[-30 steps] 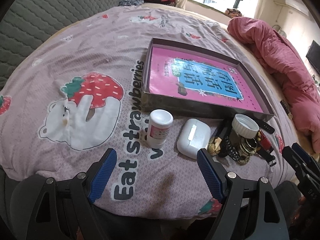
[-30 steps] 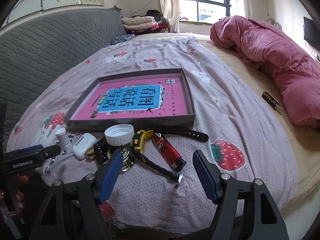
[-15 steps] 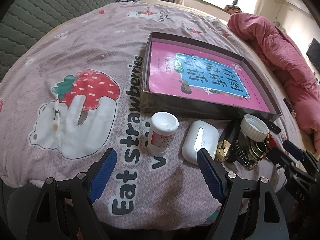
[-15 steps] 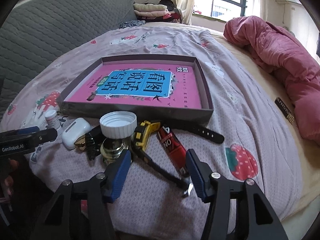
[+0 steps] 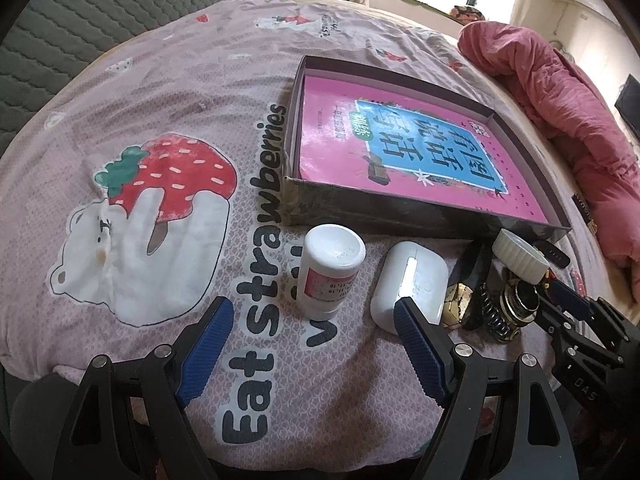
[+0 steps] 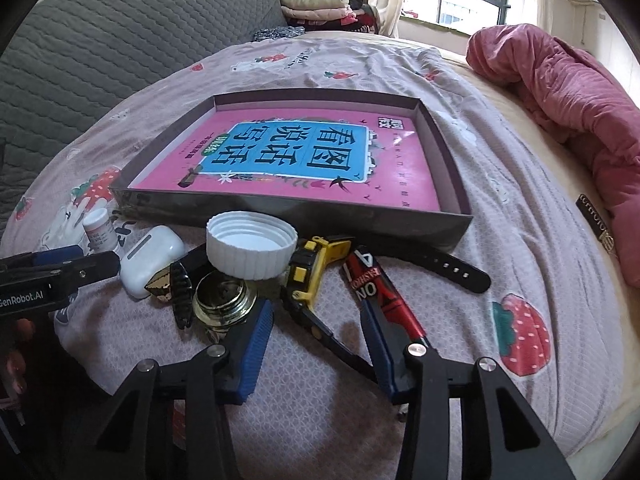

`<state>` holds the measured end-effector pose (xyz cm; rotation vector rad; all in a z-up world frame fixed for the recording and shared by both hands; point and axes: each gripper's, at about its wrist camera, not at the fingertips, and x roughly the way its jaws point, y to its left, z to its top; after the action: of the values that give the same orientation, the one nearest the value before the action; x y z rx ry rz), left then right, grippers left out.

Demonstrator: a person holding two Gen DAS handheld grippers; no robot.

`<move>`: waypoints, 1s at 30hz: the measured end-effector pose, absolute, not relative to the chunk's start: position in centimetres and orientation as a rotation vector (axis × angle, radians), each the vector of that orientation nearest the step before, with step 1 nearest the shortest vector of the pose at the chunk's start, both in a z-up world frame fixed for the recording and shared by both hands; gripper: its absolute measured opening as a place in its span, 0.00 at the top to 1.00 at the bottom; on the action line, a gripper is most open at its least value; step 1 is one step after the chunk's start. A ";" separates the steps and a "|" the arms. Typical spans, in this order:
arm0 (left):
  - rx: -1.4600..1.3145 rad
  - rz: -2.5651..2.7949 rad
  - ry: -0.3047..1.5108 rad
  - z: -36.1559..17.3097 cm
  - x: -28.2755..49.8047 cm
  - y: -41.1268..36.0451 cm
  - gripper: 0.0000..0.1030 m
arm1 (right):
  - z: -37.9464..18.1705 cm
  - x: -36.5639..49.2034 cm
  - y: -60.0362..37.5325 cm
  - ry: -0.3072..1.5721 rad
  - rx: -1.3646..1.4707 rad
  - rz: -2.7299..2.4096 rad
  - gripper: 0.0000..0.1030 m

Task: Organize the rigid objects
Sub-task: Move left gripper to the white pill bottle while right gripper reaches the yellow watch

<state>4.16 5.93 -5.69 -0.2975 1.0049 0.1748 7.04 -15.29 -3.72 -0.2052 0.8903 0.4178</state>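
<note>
Rigid objects lie in a cluster on the bedspread (image 5: 168, 92), against the near wall of the shallow box (image 6: 288, 210) holding a pink book (image 6: 304, 164).

Hidden or unclear: the black hair clip (image 6: 181, 288) and the gold item (image 6: 159, 283) beside it overlap; the gold item's form is not readable. The white cap (image 6: 251, 249) sits tilted on the brass jar (image 6: 223, 306), covering part of it. The black strap (image 6: 448, 268) runs behind the red lighter (image 6: 380, 292).

Your right gripper (image 6: 316, 350) has just been closing and stands half open. The yellow-and-black watch (image 6: 310, 274) trails its band between the pads, not pressed. The left pad sits just beside the brass jar; the right pad overlaps the lighter.

Your left gripper (image 5: 308, 344) is wide apart and holds nothing. The white pill bottle (image 5: 330, 270) stands upright just beyond its gap; the right finger (image 5: 416, 344) overlaps the earbud case (image 5: 412, 276).

Both grippers point steeply down at the cluster. A fingertip shows at the left edge of the right wrist view.
</note>
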 end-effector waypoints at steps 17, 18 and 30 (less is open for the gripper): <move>-0.319 0.203 0.987 -5.9 4.7 7.4 0.20 | -4.8 8.7 -14.6 0.892 -0.143 0.472 0.77; -0.315 0.202 0.986 -5.9 4.7 7.4 0.20 | -4.8 8.7 -14.6 0.891 -0.145 0.474 0.77; -0.298 0.181 0.963 -5.8 5.2 7.4 0.38 | -4.5 8.3 -14.8 0.878 -0.146 0.488 0.77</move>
<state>5.19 7.41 -5.79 -0.2976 0.9627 0.1815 8.26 -14.85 -4.49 -0.1462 0.8780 0.4882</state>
